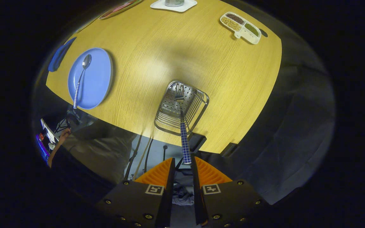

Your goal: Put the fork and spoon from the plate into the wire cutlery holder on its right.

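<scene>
The gripper point(182, 163) hangs above the near edge of the round wooden table point(176, 53), looking down on it. Its two fingers stand apart with a narrow gap between them. The fork point(183, 133) stands with its checked handle rising toward that gap; the handle's end sits just at the fingertips, closer to the right-hand one, and whether either finger touches it I cannot tell. The fork's tines point down into the wire cutlery holder point(181, 107), resting against the perforated metal plate inside it. The holder stands near the table's near edge, just ahead of the fingers.

The spoon point(81, 79) lies on the blue plate point(98, 79), well apart from the fingers, off to their left, by the table's left edge. Its bowl points toward the far side and its checked handle reaches over the plate's near rim. Just beyond the plate, at the table's left edge, lies a dark blue object point(59, 55) that I cannot make out.

At the far right of the table sits a white divided dish point(241, 27) with beans and seeds in its compartments. At the far edge stands a white square tray point(173, 5) with a container on it.

Below the table's left side, a person's hand point(64, 135) shows.
</scene>
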The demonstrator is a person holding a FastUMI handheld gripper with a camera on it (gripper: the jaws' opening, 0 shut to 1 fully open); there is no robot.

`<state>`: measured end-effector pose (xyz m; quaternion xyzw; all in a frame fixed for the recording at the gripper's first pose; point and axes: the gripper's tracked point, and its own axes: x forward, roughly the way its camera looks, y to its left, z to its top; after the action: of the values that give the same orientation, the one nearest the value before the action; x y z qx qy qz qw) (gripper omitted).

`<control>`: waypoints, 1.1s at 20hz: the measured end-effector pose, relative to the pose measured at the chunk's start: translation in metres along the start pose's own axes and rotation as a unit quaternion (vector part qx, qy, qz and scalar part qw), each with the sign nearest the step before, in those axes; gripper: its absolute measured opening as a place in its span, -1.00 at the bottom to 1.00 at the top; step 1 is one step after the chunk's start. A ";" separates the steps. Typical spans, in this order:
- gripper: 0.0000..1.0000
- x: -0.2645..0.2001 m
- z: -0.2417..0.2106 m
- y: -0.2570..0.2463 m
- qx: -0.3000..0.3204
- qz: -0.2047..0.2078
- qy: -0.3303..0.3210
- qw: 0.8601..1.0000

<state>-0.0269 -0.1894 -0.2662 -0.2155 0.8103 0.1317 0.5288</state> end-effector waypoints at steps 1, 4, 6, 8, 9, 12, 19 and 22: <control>-0.40 -0.001 -0.002 0.010 -0.003 0.004 -0.008 1.000; -0.40 -0.002 -0.007 0.041 -0.017 0.013 -0.022 1.000; -0.41 -0.004 -0.008 0.059 -0.026 0.017 -0.028 0.999; -0.40 -0.003 -0.001 0.077 -0.030 0.022 -0.037 0.999; -0.40 -0.002 0.000 0.088 -0.031 0.026 -0.042 0.998; -0.40 0.004 0.010 0.124 -0.033 0.050 -0.053 0.997; -0.41 0.010 0.029 0.183 -0.053 0.075 -0.067 0.994; -0.40 0.011 0.039 0.206 -0.045 0.090 -0.081 0.992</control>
<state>-0.0999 0.0059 -0.2951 -0.1538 0.7739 0.2321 0.5688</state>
